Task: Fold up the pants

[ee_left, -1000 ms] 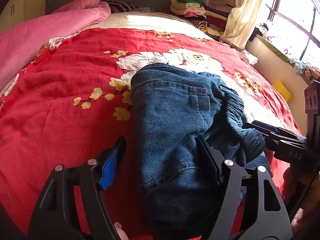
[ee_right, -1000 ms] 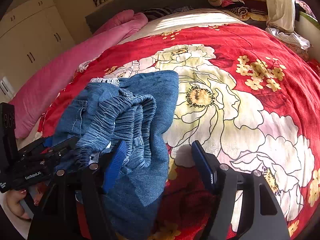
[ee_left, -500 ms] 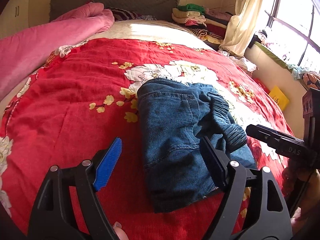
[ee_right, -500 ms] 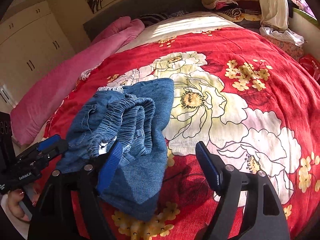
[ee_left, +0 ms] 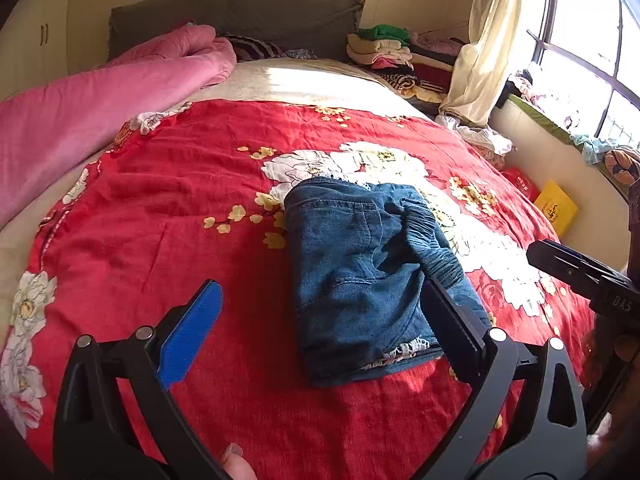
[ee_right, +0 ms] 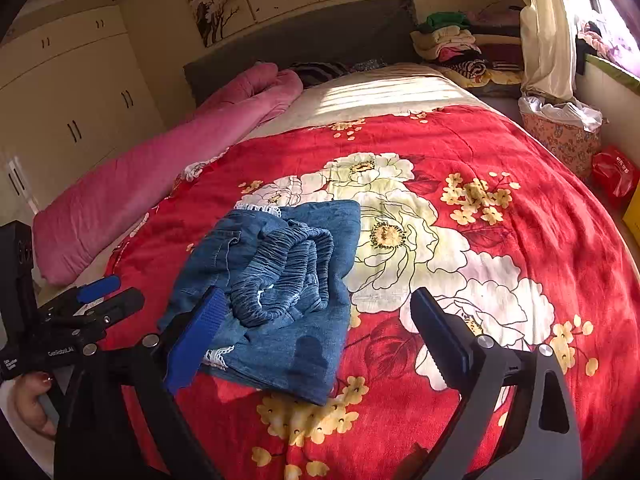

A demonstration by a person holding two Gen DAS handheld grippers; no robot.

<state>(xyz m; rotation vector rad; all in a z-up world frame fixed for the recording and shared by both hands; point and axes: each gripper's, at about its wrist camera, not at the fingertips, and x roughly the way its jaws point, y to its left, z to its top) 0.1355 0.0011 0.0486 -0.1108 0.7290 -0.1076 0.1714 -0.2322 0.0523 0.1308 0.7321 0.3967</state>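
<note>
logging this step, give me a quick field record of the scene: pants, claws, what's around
pants: folded bundle, lying on red quilt
left claw: open, just widened, nothing between its pads
right claw: open, just widened, empty, above quilt
pink blanket: along bed's edge
clothes pile: by headboard

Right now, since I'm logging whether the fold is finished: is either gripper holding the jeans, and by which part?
Nothing is held. The left gripper and right gripper have just been opening and stand open, clear of the folded jeans lying on the bed.
</note>
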